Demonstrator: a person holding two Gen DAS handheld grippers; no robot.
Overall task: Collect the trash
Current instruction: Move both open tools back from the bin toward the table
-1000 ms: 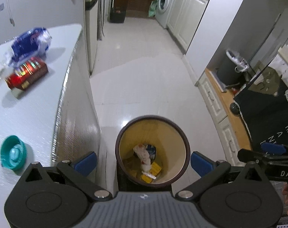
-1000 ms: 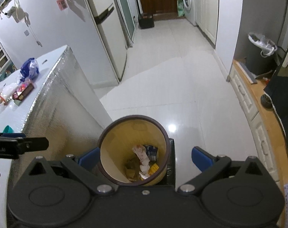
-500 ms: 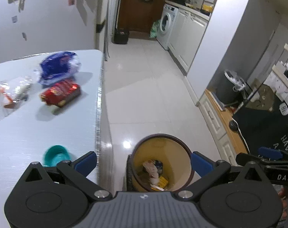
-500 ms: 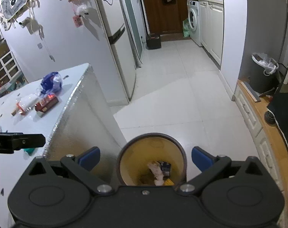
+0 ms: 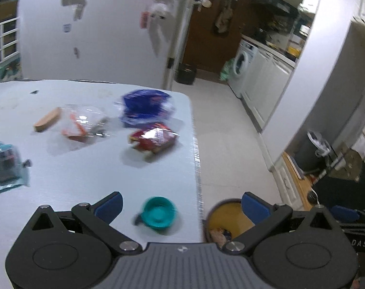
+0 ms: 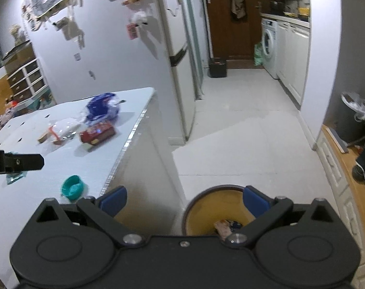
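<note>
A brown bin with a yellow inside [image 5: 227, 219] [image 6: 213, 207] stands on the floor beside the white table [image 5: 62, 180] [image 6: 33, 192], with wrappers in its bottom. On the table lie a teal lid [image 5: 158, 213] [image 6: 72, 187], a red packet [image 5: 153, 137] [image 6: 97, 132], a blue bag [image 5: 145, 107] [image 6: 101, 107], a clear bag [image 5: 82, 122] [image 6: 63, 127], a wooden stick [image 5: 47, 119] and a teal-blue packet [image 5: 5, 166]. My left gripper [image 5: 181, 207] is open and empty, just above the teal lid. My right gripper [image 6: 185, 200] is open and empty over the gap between table and bin.
A fridge [image 6: 180, 55] stands behind the table. A grey bin with a white liner [image 6: 357, 118] and low white drawers [image 6: 336, 168] are on the right. A washing machine [image 6: 269, 45] and a dark crate [image 6: 217, 67] sit far down the tiled hallway.
Both grippers have risen and swung left, away from above the bin toward the table. The tabletop items now fill the left wrist view; the bin has dropped to the lower right edge.
</note>
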